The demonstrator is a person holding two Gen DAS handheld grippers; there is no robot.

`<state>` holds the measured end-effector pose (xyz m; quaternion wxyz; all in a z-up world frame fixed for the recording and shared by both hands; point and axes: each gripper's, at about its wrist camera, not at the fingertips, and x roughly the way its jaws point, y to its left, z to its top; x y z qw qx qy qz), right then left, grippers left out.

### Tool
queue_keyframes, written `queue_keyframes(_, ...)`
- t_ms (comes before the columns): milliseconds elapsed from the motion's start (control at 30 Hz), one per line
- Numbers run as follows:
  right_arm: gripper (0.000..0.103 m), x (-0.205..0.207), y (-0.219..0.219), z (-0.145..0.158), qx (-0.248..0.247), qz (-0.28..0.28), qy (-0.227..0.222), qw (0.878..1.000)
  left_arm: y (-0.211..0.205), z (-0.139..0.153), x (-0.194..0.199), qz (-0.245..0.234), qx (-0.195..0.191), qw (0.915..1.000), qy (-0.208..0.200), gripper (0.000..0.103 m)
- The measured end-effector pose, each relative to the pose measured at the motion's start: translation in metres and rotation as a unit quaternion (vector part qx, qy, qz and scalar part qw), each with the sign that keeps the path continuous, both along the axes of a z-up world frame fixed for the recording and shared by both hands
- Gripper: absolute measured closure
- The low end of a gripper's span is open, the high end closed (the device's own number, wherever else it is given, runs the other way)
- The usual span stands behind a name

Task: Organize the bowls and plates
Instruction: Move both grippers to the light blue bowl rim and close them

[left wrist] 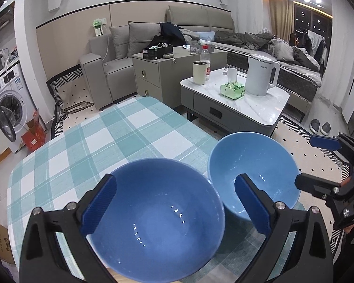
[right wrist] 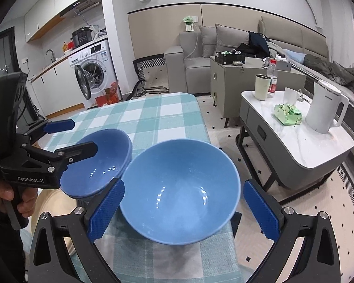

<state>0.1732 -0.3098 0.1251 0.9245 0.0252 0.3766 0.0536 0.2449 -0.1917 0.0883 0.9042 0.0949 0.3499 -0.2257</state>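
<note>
Darker bowl: a deep blue glazed ceramic bowl (left wrist: pixel 158 221) sits on the desk covered by a teal-and-white checked cloth (left wrist: pixel 101 146), at the near left; in the right wrist view it appears to rest on a pale round plate or board (right wrist: pixel 52 202), though I cannot tell which.
Lighter bowl: a paler sky-blue ceramic bowl (right wrist: pixel 181 193) stands upright at the desk's near right corner, just beside the darker one, their rims close or touching.
Left gripper (left wrist: pixel 174 205): its blue-padded fingers (left wrist: pixel 99 207) are spread wide, empty, hovering over the darker bowl.
Right gripper (right wrist: pixel 181 212): its fingers (right wrist: pixel 259 210) are likewise spread and hold nothing, straddling the lighter bowl from either side of the rim.
Step in hand: my reading is that one bowl is about to be picked up and nested in the other.
Doing it well: pinch one wall of the rim, one finger inside and one outside, rather than spanning the whole bowl; glaze is slick, so press firmly before lifting.
Watch for: the lighter bowl sits near the desk edge, so lift straight up, avoid knocking the neighbouring rim, and lower it in centred.
</note>
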Motion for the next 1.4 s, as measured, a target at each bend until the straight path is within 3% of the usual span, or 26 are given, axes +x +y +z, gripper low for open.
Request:
queue_keyframes(433, 0.001, 0.005, -0.025, -0.015, 0.018, -0.012, 0.024, 0.999, -0.042, -0.012, 0.012, -0.036, 0.028, 0.9989, 0.009, 0.002)
queue_keyframes(1000, 0.001, 0.025, -0.040, -0.056, 0.068, 0.000, 0.096, 0.993, -0.079, -0.028, 0.025, -0.094, 0.058, 0.9933, 0.033, 0.003)
queue_keyframes(1200, 0.004, 0.027, -0.042, -0.066, 0.084, 0.020, 0.113, 0.990, -0.088, -0.036, 0.031, -0.110, 0.064, 0.9906, 0.049, 0.014)
queue_keyframes(1267, 0.010, 0.027, -0.042, -0.068, 0.088, 0.026, 0.116, 0.989, -0.091, -0.039, 0.032, -0.114, 0.067, 0.9897, 0.054, 0.015)
queue_keyframes(1400, 0.023, 0.026, -0.040, -0.071, 0.090, 0.040, 0.122, 0.988, -0.095, -0.044, 0.035, -0.123, 0.072, 0.9874, 0.069, 0.028)
